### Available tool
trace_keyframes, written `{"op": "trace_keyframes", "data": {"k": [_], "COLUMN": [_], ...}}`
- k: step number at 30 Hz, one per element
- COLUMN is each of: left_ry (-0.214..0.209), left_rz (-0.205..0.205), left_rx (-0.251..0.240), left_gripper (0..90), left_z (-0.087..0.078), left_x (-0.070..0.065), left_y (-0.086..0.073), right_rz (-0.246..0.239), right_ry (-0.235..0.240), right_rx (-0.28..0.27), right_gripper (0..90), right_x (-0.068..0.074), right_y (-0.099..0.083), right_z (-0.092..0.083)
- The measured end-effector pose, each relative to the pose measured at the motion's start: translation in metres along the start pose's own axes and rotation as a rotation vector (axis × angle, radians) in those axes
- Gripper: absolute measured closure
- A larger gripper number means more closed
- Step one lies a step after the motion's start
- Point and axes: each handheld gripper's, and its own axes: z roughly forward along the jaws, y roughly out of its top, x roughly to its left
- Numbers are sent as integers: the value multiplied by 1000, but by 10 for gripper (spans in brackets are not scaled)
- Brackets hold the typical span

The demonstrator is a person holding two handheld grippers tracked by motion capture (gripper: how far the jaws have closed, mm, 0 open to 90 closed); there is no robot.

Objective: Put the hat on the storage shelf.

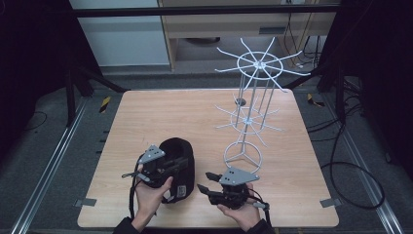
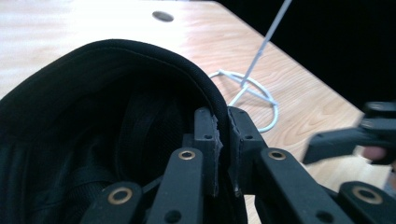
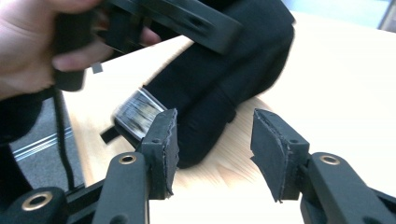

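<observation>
A black fabric cap (image 1: 176,148) lies on the wooden table (image 1: 146,117) at the front left. My left gripper (image 1: 184,162) is shut on the cap's rim, and in the left gripper view the padded edge (image 2: 140,60) sits pinched between the jaws (image 2: 223,122). My right gripper (image 1: 207,183) hovers just right of the cap with its jaws open. In the right gripper view the gap (image 3: 212,135) between its pads holds nothing, and the cap (image 3: 233,70) with a shiny tag (image 3: 137,111) lies beyond.
A white wire display rack (image 1: 249,109) with spoked arms stands on its ring base (image 1: 242,155) right of the cap, close behind my right gripper. A small round hole (image 1: 239,102) marks the table's far side. The table edge runs near the person's hands.
</observation>
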Motion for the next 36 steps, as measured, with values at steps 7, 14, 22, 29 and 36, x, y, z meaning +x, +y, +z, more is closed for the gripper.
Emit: {"op": "trace_keyframes", "data": {"k": [7, 14, 22, 29, 36], "left_ry": [-57, -92, -136, -153, -154], "left_rz": [40, 63, 95, 112, 127], "left_rx": [-75, -121, -131, -152, -170], "left_gripper": [831, 833, 834, 835, 831], "left_z": [-17, -24, -22, -25, -30], "left_x": [-7, -18, -30, -31, -29], "left_y": [10, 15, 16, 18, 20], "right_rz": [21, 35, 54, 57, -40], "right_ry": [-8, 47, 114, 119, 14], "right_rx": [15, 2, 0, -11, 13], "right_gripper": [502, 493, 567, 888, 897], "right_x": [-8, -3, 0, -2, -2], "right_y": [-6, -5, -6, -5, 9], "right_z": [1, 8, 19, 17, 6]}}
